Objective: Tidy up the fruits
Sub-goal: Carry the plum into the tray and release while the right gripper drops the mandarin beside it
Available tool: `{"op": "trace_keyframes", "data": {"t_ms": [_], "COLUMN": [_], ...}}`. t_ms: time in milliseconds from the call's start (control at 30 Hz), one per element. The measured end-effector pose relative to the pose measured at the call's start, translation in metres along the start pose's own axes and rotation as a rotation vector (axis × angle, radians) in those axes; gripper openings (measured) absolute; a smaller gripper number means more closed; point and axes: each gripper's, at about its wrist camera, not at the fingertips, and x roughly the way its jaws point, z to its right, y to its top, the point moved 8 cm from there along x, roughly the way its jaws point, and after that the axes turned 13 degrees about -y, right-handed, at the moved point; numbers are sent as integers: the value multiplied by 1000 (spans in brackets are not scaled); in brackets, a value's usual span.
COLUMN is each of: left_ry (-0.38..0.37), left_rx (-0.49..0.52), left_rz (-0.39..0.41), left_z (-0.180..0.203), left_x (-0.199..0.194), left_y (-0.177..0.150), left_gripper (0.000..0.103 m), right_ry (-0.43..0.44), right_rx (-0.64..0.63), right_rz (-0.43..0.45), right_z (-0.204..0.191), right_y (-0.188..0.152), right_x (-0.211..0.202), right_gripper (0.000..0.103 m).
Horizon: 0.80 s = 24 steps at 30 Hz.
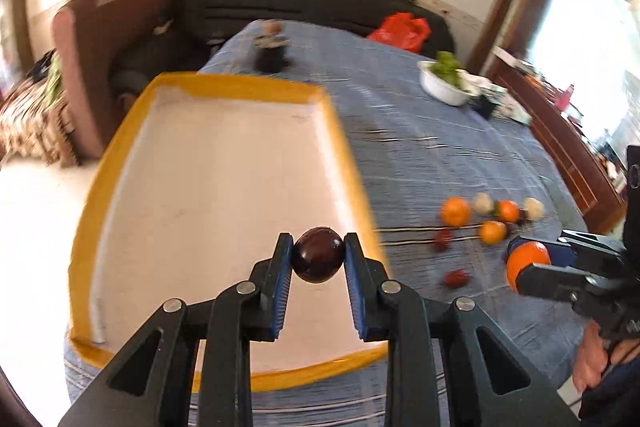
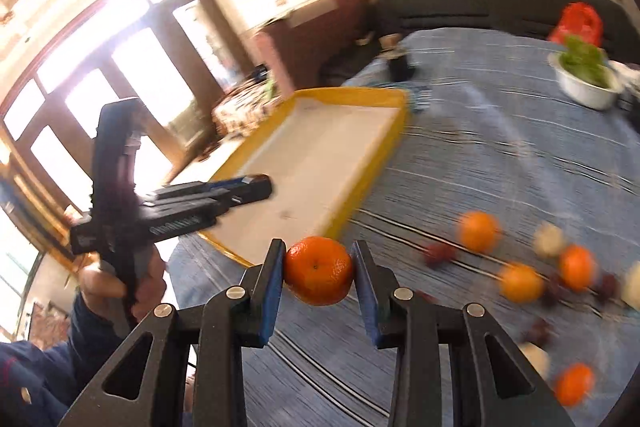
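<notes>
My left gripper (image 1: pixel 319 254) is shut on a dark red plum (image 1: pixel 319 255) and holds it above the near right part of a yellow-rimmed white tray (image 1: pixel 336 131). My right gripper (image 2: pixel 319 269) is shut on an orange mandarin (image 2: pixel 319 270) over the blue cloth, just right of the tray (image 2: pixel 390 147). It also shows in the left wrist view (image 1: pixel 528 261). Loose fruit lies on the cloth: mandarins (image 1: pixel 456 211), small dark red fruits (image 1: pixel 443 239) and pale round fruits (image 1: pixel 483 203). The left gripper shows from the side in the right wrist view (image 2: pixel 260 187).
A white bowl of greens (image 1: pixel 446 83) and a red bag (image 1: pixel 400 31) sit at the far side of the blue-clothed table (image 1: pixel 420 155). A dark small object (image 1: pixel 272 55) stands beyond the tray. A dark sofa and a chair lie behind the table.
</notes>
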Motion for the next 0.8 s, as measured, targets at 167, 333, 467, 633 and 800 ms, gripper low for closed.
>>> {"op": "trace_keyframes", "data": {"t_ms": [167, 333, 467, 633, 800], "left_ry": [51, 65, 62, 77, 100], "left_rx": [-72, -103, -84, -55, -30], "left_rz": [-6, -18, -28, -19, -20], "left_z": [-45, -66, -64, -61, -60], "left_x": [0, 3, 11, 10, 10], "left_y": [-17, -33, -39, -42, -45], "left_gripper": [25, 25, 25, 25, 25], "right_ry": [31, -13, -36, -63, -81], "right_rx": [-86, -148, -183, -229, -268], "right_rz": [-37, -96, -116, -107, -96], "right_z": [-49, -65, -71, -75, -79], "right_y": [6, -4, -12, -16, -20], "right_x": [49, 93, 111, 118, 117], "right_gripper": [38, 38, 38, 38, 38]}}
